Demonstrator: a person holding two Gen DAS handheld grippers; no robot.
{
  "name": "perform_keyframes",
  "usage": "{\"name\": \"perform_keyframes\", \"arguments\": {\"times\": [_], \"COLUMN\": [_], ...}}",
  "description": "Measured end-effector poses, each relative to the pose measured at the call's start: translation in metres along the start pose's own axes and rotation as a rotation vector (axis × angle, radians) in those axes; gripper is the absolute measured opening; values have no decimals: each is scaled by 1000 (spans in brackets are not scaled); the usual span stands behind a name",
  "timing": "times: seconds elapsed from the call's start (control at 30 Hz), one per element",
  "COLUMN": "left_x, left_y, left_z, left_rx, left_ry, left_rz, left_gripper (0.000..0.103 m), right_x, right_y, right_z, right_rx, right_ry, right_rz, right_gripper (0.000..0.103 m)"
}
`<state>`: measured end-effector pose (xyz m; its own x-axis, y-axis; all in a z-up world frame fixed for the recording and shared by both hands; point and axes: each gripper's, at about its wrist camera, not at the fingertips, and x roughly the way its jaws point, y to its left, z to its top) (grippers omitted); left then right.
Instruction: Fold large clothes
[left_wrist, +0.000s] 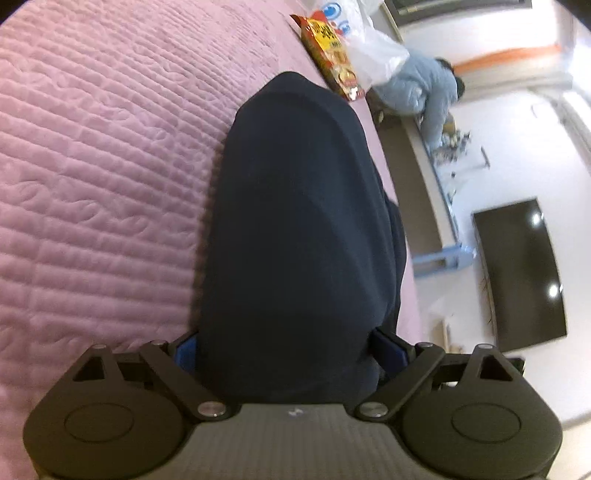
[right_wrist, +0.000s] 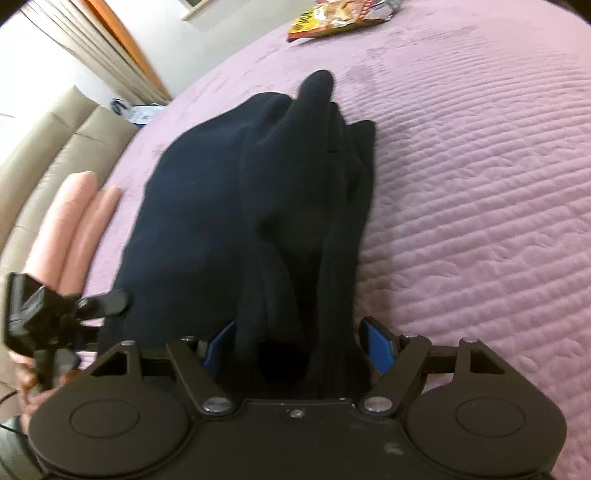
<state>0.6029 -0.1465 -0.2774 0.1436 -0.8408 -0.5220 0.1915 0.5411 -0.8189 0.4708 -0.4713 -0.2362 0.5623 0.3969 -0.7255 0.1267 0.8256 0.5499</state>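
Note:
A dark navy garment (left_wrist: 295, 206) lies in a long folded bundle on the pink quilted bedspread (left_wrist: 103, 166). My left gripper (left_wrist: 286, 347) stands wide open. The near end of the bundle lies between its blue pads (left_wrist: 186, 350), which do not pinch it. In the right wrist view the same garment (right_wrist: 258, 192) is bunched in thick folds on the bedspread (right_wrist: 480, 184). My right gripper (right_wrist: 301, 343) is also open around its near end, with a gap showing beside the right pad (right_wrist: 380, 343).
A red and yellow snack bag (left_wrist: 332, 55) and a clear plastic bag (left_wrist: 373, 51) lie at the bed's far edge. Beyond it a person in light blue (left_wrist: 424, 88) crouches near a dark TV (left_wrist: 521, 273). Pink rolls (right_wrist: 74, 221), a beige headboard (right_wrist: 55, 140) and a hand-held black device (right_wrist: 48, 317) are on the left.

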Motion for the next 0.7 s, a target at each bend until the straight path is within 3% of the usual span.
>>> {"name": "perform_keyframes", "arguments": {"times": [0.07,0.1,0.17,0.23,0.33,0.47,0.57,0.7], "left_x": [8,9,3,-10,-30,-85,-132,-198], "left_y": [-2,-5,-10,-15,-30,-52,-66,-70], "left_z": [1,0,-5,-12,-24,-54,-82,-128], "left_rx": [15,34,82,97,155,197,216,214], "left_ry": [-20,-33,-62,-83,-99,-123,-135,-137], "left_rz": [7,23,48,11,-22,-81,-114,-103], "left_gripper": [88,84,60,52,50,50,50,50], "right_x": [7,9,9,0,-22,-65,-100,-130], "right_y": [-3,-4,-1,9,29,71,113,161], "right_z": [3,5,5,0,-9,-36,-68,-116], "right_rx": [30,45,45,9,-13,-55,-99,-121], "right_ry": [-6,-11,-15,-44,-89,-129,-153,-148], "right_rz": [38,53,77,73,67,66,64,77], "right_gripper": [82,68,55,49,45,45,45,45]}}
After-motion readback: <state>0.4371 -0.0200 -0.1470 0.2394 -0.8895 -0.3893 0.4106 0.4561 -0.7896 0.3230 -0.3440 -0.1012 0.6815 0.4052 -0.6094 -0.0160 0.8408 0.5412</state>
